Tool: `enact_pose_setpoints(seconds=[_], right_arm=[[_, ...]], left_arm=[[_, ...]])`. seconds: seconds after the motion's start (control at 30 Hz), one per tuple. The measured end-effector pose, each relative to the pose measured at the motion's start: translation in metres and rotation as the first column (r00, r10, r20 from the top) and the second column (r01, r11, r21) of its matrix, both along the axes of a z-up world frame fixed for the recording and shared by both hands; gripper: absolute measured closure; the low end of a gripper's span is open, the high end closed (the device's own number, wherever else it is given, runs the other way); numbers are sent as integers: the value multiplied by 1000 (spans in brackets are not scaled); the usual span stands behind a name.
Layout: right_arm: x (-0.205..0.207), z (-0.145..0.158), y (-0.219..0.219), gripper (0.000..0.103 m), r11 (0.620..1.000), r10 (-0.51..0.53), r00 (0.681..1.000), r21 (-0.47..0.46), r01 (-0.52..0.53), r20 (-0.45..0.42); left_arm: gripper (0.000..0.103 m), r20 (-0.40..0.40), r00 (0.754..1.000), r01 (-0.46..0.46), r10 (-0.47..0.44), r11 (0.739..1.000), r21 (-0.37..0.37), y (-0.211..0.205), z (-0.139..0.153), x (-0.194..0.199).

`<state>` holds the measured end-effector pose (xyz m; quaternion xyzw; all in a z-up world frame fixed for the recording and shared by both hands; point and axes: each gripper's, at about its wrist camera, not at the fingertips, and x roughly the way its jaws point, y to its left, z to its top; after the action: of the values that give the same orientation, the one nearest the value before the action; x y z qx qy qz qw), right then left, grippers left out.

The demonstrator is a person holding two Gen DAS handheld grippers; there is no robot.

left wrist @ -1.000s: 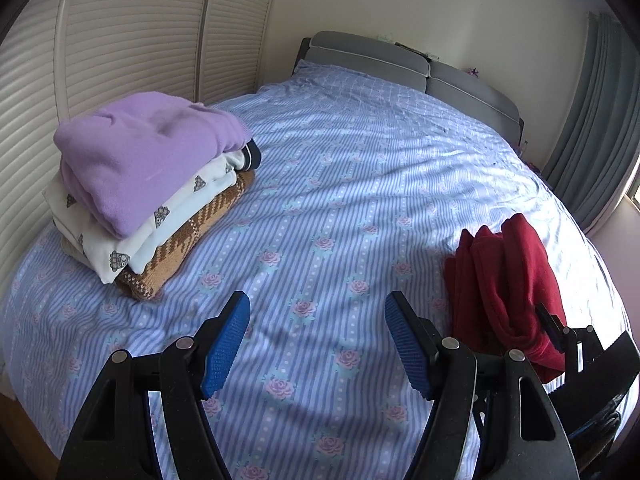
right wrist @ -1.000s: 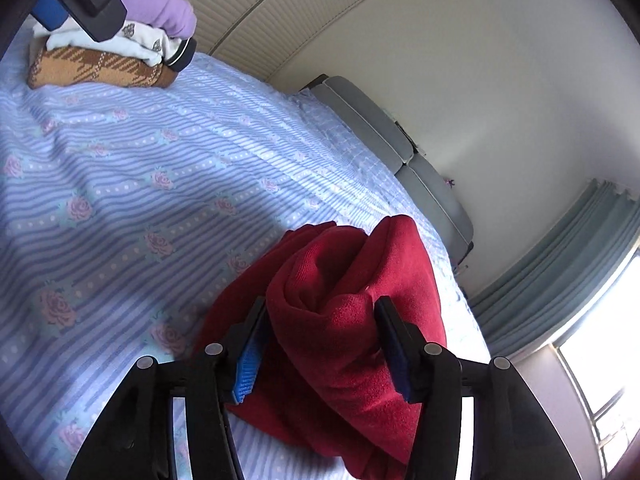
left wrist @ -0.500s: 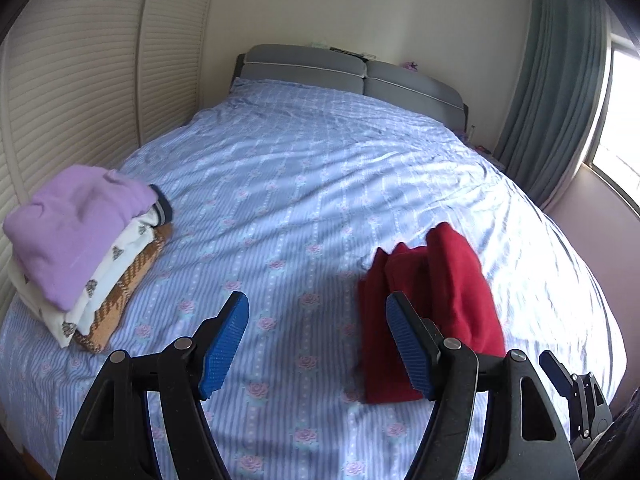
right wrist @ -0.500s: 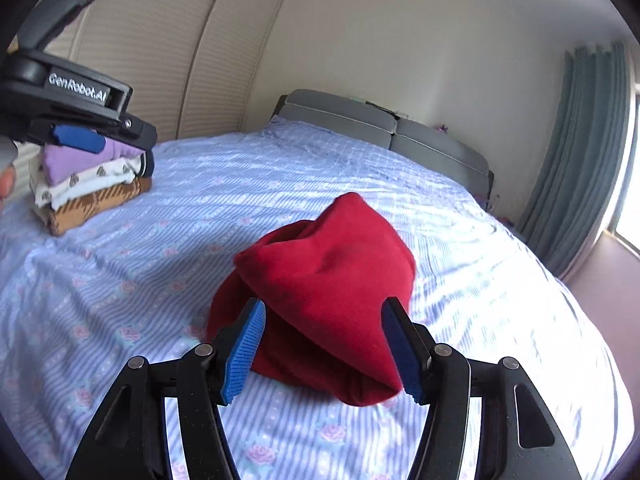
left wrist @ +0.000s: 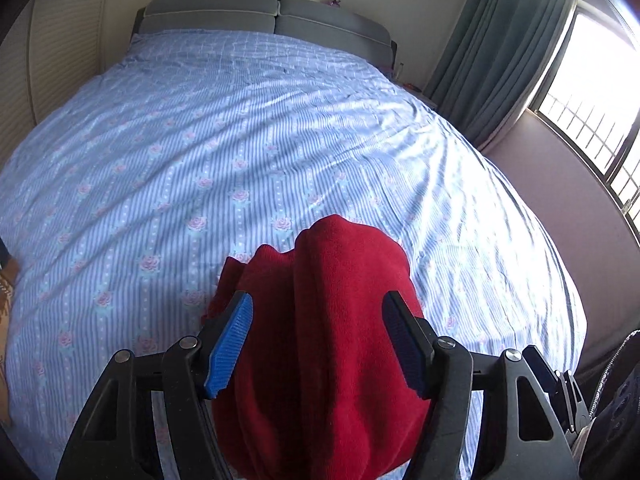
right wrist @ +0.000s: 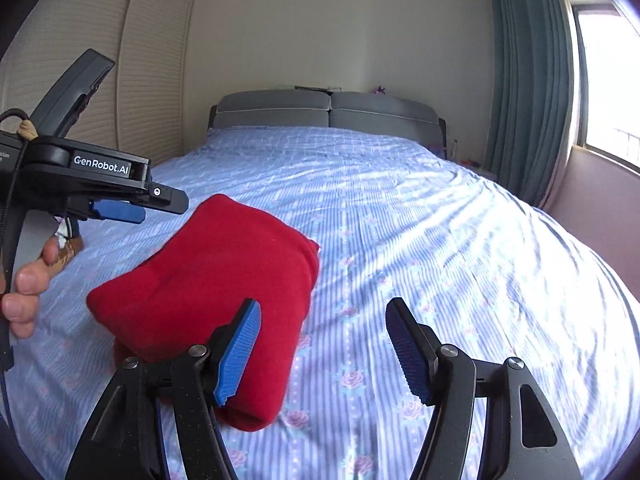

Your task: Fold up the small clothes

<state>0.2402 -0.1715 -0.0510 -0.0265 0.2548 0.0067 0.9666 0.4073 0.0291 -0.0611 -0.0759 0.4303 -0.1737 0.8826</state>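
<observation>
Soft, fuzzy fleece-like cloth, matt, on the folded red garment (right wrist: pixel 208 288). Thin printed cotton-like bedsheet (left wrist: pixel 240 140), lightly creased. Matt black plastic on the left tool (left wrist: pixel 316 340) and right tool (right wrist: pixel 324 344), ribbed blue pads (right wrist: pixel 240 344), shiny metal rivets. Padded grey headboard (right wrist: pixel 328 112).

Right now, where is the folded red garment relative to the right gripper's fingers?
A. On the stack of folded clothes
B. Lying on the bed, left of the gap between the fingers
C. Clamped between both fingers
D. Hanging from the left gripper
B: in the right wrist view the red garment lies on the bed, left of the right gripper, whose fingers stand apart over bare sheet.

Floral bedsheet (right wrist: pixel 420 240), grey headboard (right wrist: pixel 328 110), teal curtain (right wrist: pixel 528 92)
</observation>
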Motion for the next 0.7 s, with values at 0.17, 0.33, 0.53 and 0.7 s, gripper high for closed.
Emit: enact_pose_setpoints(seconds=[0.17, 0.33, 0.53, 0.7], right_arm=[[21, -19, -26, 38, 995, -49, 997, 85, 54, -53], [33, -38, -46, 33, 984, -83, 990, 147, 99, -112], [41, -49, -59, 33, 966, -97, 980, 220, 135, -176], [34, -35, -53, 32, 963, -71, 987, 249, 106, -146]], left_arm=[[46, -74, 996, 40, -44, 998, -51, -8, -26, 20], [82, -87, 994, 53, -61, 994, -94, -5, -38, 19], [86, -12, 1000, -13, 12, 1000, -7, 13, -26, -5], [86, 29, 998, -63, 62, 998, 13, 38, -14, -30]])
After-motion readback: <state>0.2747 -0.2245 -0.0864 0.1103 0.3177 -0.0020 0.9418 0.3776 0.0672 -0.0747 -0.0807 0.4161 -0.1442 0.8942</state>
